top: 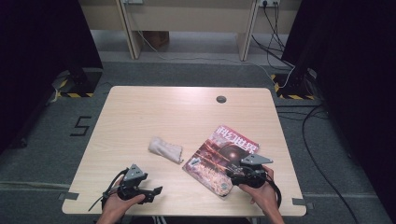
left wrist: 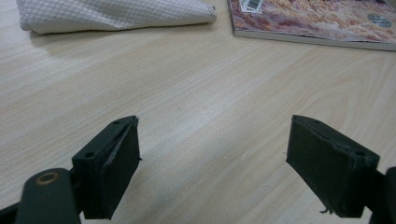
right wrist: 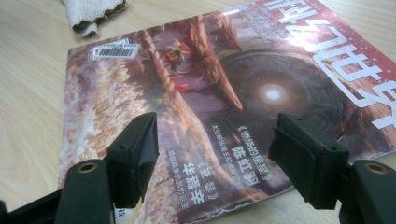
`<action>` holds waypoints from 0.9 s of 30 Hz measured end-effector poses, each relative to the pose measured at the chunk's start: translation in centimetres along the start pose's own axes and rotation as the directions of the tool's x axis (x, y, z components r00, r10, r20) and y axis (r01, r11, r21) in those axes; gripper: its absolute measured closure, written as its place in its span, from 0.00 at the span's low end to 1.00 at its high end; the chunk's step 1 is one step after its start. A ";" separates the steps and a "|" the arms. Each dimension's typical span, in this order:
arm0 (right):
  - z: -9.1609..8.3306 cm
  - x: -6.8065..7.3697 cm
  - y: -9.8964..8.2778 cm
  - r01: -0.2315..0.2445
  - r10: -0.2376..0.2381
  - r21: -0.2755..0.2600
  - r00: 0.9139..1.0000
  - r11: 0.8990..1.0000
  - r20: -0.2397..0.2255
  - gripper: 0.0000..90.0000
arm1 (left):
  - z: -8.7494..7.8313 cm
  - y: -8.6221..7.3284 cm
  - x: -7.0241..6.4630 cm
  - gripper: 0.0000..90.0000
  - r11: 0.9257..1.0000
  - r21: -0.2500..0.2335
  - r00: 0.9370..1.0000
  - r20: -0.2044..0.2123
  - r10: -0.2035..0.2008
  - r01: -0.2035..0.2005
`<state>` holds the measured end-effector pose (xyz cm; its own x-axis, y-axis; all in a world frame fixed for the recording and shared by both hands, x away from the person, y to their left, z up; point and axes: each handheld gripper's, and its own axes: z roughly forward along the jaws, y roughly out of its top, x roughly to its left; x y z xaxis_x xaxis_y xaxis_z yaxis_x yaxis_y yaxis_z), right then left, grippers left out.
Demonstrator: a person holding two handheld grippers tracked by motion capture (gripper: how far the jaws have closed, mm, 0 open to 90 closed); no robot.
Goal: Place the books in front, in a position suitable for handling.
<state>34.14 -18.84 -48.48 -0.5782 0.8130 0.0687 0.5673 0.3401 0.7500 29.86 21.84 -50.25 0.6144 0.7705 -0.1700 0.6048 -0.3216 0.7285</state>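
Table (top: 140,112): light wood top with a round dark grommet (top: 221,99) near the far edge; grey floor around it.
Magazine (top: 219,156): flat on the table, right of centre, turned at an angle; reddish cover with large white characters at the far end; barcode label (right wrist: 114,50) near one corner in the right gripper view.
Cloth (top: 165,150): whitish, folded into a short roll, on the table just left of the magazine, near it but apart; quilted texture visible in the left gripper view (left wrist: 112,14).
Left hand-held gripper (top: 148,192): held in the left hand (top: 119,205) at the near left edge of the table, jaws pointing toward the magazine; jaws spread wide, nothing between them, bare table below (left wrist: 212,154); cloth and magazine edge (left wrist: 317,23) lie well ahead of the jaws.
Right hand-held gripper (top: 232,171): held in the right hand (top: 261,189) at the near right, over the near part of the magazine; jaws spread wide, one on each side of the cover art (right wrist: 215,154); contact with the cover: cannot tell.
Cables (top: 280,51): on the floor beyond the far right corner of the table.
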 end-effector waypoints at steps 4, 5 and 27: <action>0.0 0.3 0.3 0.009 -0.009 -0.010 1.000 1.000 -0.004 0.35 | 0.1 0.0 0.0 0.19 1.000 -0.002 1.000 -0.003 -0.004 0.004; 0.0 0.3 0.3 0.009 -0.009 -0.010 1.000 1.000 -0.004 0.35 | 0.1 0.0 0.0 0.19 1.000 -0.001 1.000 -0.002 -0.004 0.004; 4.5 4.9 6.0 0.148 -0.150 -0.039 0.987 0.988 -0.056 0.43 | 0.3 0.0 -0.1 0.19 1.000 -0.005 1.000 -0.009 -0.010 0.010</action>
<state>37.37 -10.71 -46.57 -0.6885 0.7252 -0.0082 0.4523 0.4382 0.7768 30.00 21.62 -50.42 0.6036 0.7787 -0.1709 0.6084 -0.3115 0.7299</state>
